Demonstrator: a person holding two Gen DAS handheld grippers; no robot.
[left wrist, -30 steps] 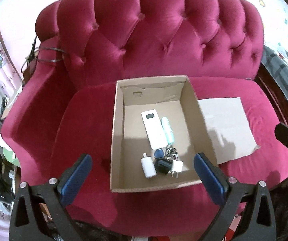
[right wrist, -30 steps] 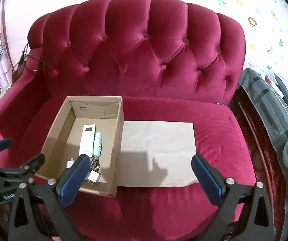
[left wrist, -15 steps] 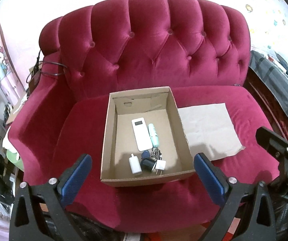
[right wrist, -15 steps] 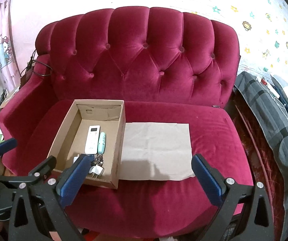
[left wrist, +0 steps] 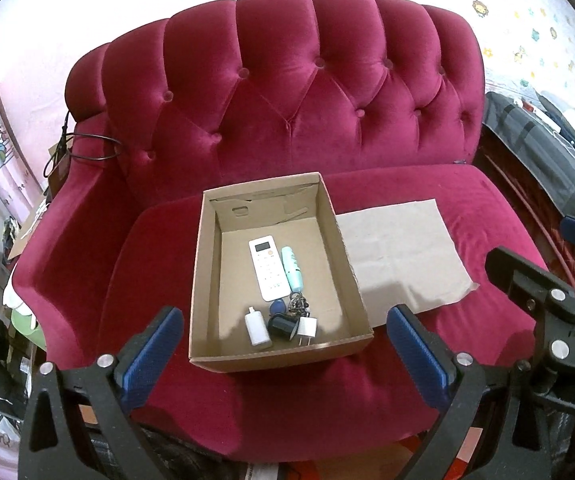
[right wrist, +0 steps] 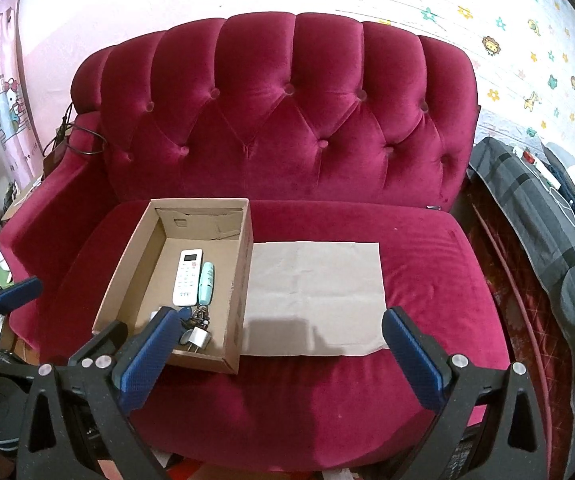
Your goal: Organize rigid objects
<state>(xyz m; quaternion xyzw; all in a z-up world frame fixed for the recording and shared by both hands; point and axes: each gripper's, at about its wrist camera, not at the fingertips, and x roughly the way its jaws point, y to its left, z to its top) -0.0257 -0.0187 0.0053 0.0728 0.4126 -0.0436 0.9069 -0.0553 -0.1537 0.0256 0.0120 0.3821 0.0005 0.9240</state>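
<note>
- Both grippers hang back off the near edge of the red sofa (right wrist: pixel 287 120), and neither one is touching anything.
- The left gripper (left wrist: pixel 287 350) has its jaws spread wide with nothing between them. It's lined up roughly with the cardboard box (left wrist: pixel 203 280).
- The right gripper (right wrist: pixel 283 354) is the same, released and empty, and it faces the flat sheet of cardboard (right wrist: pixel 315 296) that lies just right of the box on the seat cushion.
- Everything small sits inside the box. The white remote (left wrist: pixel 268 270) lies lengthwise in the middle, with a mint-green tube-shaped thing (left wrist: pixel 291 267) touching its right side (a little gadget maybe, too small for me to say what).
- At the near end of the box there's a cluster: a white charger (left wrist: pixel 257 328), a black round thing (left wrist: pixel 281 325), a white plug adapter (left wrist: pixel 307 327), plus a blue key fob (left wrist: pixel 276 307) and a tangle of keys (left wrist: pixel 298 305) right behind them.
- Progress-wise, it depends which way this goes. If the job is packing the box, it looks basically done, since nothing loose is left on the cushion.
- If the stuff is meant to go out onto the cardboard sheet, nothing has been started, because the sheet is bare.
- I can't tell which from here, honestly.
</note>
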